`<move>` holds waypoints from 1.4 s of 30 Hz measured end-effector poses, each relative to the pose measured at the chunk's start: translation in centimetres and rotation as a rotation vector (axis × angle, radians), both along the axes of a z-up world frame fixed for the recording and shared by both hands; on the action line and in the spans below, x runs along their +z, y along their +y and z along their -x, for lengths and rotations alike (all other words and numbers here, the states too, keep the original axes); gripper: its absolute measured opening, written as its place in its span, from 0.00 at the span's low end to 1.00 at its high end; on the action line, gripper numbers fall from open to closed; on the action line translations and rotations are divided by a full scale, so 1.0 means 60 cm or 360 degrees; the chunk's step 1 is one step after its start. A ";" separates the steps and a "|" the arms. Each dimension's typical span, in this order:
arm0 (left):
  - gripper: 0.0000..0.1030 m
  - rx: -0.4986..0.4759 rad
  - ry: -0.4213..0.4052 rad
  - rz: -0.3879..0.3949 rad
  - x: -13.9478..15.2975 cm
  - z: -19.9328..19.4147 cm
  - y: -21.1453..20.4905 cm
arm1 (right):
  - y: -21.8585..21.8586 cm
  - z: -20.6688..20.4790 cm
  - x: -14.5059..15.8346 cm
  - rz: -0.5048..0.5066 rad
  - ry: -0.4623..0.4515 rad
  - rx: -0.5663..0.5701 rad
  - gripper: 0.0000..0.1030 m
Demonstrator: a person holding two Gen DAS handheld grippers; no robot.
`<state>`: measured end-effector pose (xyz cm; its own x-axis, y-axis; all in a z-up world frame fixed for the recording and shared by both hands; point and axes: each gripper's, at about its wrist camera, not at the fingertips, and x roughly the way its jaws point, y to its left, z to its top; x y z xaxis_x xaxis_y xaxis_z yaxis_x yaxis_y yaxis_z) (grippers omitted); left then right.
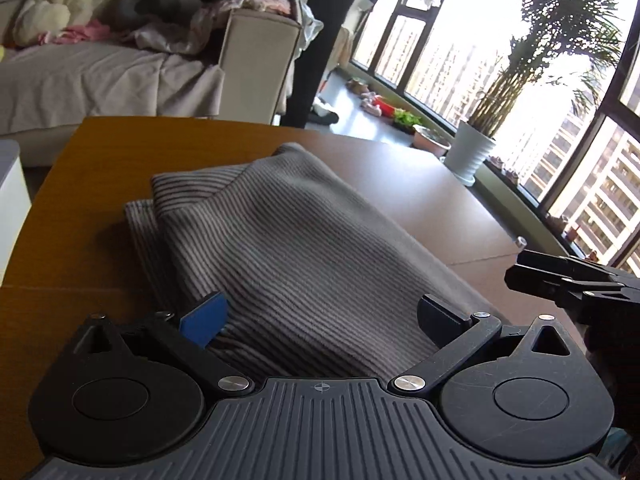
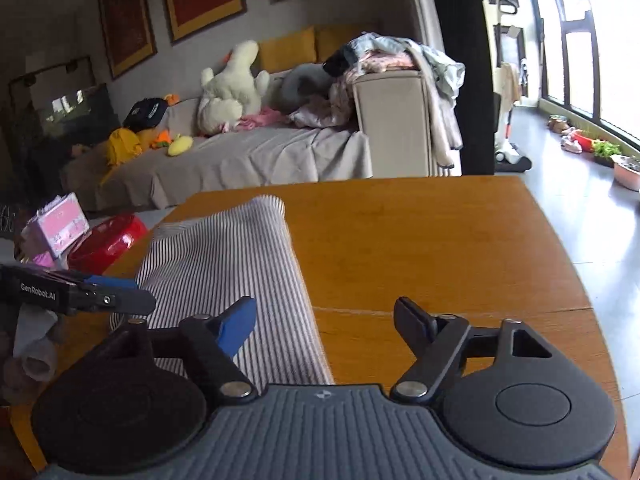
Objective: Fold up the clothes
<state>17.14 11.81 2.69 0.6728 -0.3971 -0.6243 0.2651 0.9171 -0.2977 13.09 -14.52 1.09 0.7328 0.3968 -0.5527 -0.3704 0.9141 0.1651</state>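
Striped garment (image 1: pixel 304 248) lies on the wooden table (image 2: pixel 432 248), doubled over into a thick, soft-edged bundle with layers showing at its far end; it sits toward the table's left side, its right fold line running down the middle.

Left gripper (image 1: pixel 320 320) hangs over the near end of the bundle, jaws spread wide, cloth between them but not pinched. Right gripper (image 2: pixel 326 326) also stands spread, one finger over the cloth's right edge, the other over bare wood; nothing held.

Risks, as judged: the ribbed knit looks slack, so a pinch may take only the top layer and pull the fold apart. The polished top may let the bundle slide toward the left edge.

Room: sofa (image 2: pixel 240 156) behind with plush toys and a heap of clothes (image 2: pixel 392 60) on its arm; windows and a potted palm (image 1: pixel 520 80) alongside.
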 end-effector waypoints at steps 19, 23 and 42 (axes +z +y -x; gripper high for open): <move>0.99 -0.0207 -0.0184 -0.0298 0.002 -0.040 -0.075 | 0.048 0.135 0.037 0.0435 -0.0130 0.0278 0.70; 1.00 -0.0135 -0.0276 -0.0452 0.023 0.013 -0.030 | 0.098 0.163 0.046 0.0371 -0.0124 0.0680 0.78; 1.00 -0.0717 -0.0406 -0.0682 0.009 0.167 -0.071 | 0.080 0.081 0.007 -0.0137 0.0390 0.0555 0.52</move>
<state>7.15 7.54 3.23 0.6469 -0.4258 -0.6326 0.6632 0.7236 0.1911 8.22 -9.75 1.50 0.3983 0.6496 -0.6476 -0.5948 0.7204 0.3567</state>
